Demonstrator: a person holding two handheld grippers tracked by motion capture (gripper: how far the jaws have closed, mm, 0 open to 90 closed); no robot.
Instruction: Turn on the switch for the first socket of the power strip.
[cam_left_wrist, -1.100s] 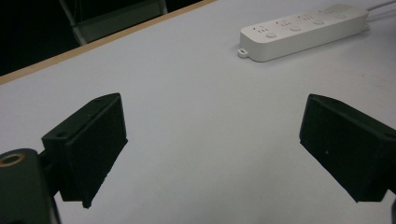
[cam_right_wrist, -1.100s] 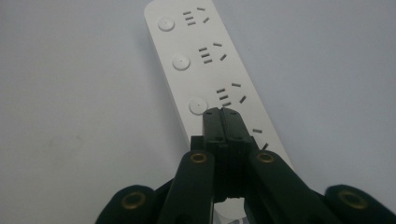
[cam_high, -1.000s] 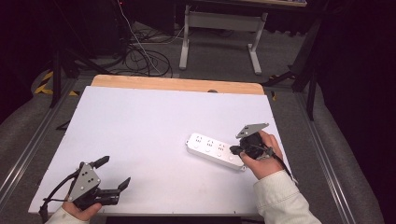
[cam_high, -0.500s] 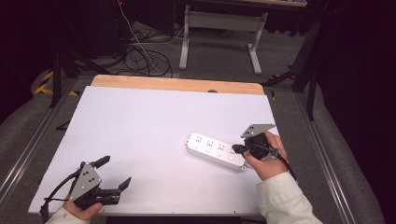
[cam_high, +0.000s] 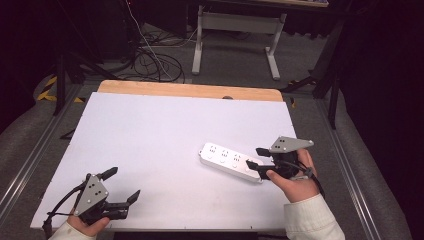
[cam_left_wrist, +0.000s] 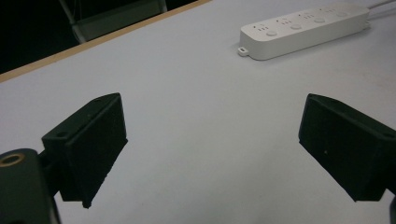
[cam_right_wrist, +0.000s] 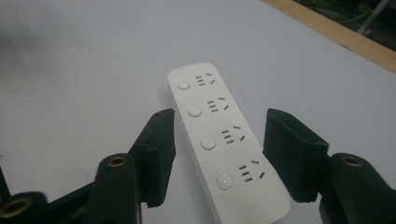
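White sheeting covers most of the table (cam_high: 150, 140), with a strip of bare wood along its far edge and dark floor, cables and a metal stand beyond. On the right half lies a white power strip (cam_high: 231, 162), flat and slanting, four sockets and four round buttons facing up. The right tongs (cam_high: 255, 157) sit at its near end: their jaws have just been opening and now straddle the strip on both long sides with a gap showing on each, so nothing is gripped. In the right gripper view the strip (cam_right_wrist: 224, 149) runs between the two black jaws. The left tongs (cam_high: 122, 185) hover well apart, near the table's front left corner, spread wide and holding nothing; their view shows the strip (cam_left_wrist: 303, 30) far off.
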